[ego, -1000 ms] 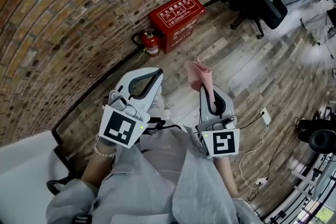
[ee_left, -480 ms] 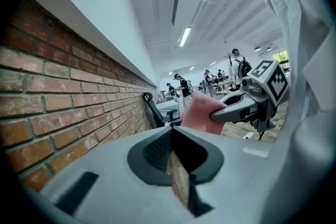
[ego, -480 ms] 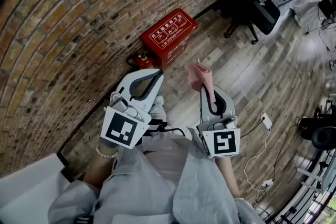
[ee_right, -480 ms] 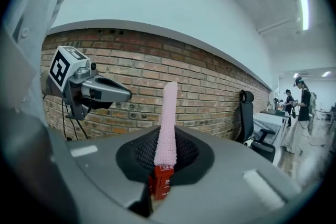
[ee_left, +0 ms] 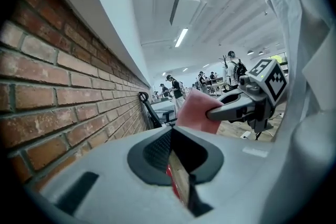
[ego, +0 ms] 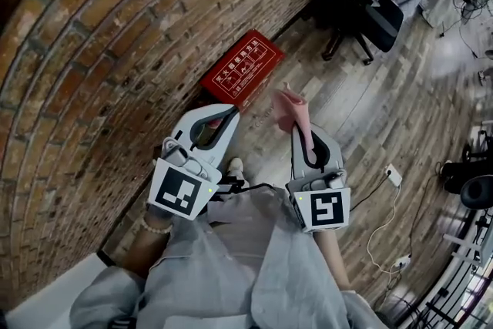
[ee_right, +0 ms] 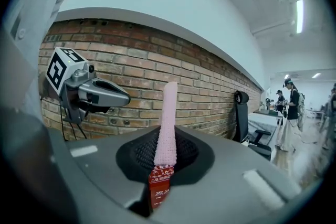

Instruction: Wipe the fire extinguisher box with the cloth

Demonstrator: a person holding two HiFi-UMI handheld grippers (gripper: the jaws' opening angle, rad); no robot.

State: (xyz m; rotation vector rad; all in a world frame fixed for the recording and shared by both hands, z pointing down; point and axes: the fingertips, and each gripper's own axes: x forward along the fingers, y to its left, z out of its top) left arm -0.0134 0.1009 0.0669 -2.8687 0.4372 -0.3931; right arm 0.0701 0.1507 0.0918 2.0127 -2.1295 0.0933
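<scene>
right gripper (ego: pixel 299 130) pinches cloth (ego: pixel 291 109); left gripper (ego: pixel 230 111) closed, empty (red box (ego: pixel 241 67) lid shut)

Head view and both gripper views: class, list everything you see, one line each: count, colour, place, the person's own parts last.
brick wall: one, red-brown, left
floor: one, grey-brown wood planks
fire extinguisher box: one, red, on the floor by the brick wall
office chair: one, black, upper right
people: several, colours unclear, far across the room
cloth: one, pink, clamped in the right gripper
shirt: one, grey, bottom
left gripper: one, white, jaws shut, empty
right gripper: one, white, shut on the cloth
</scene>
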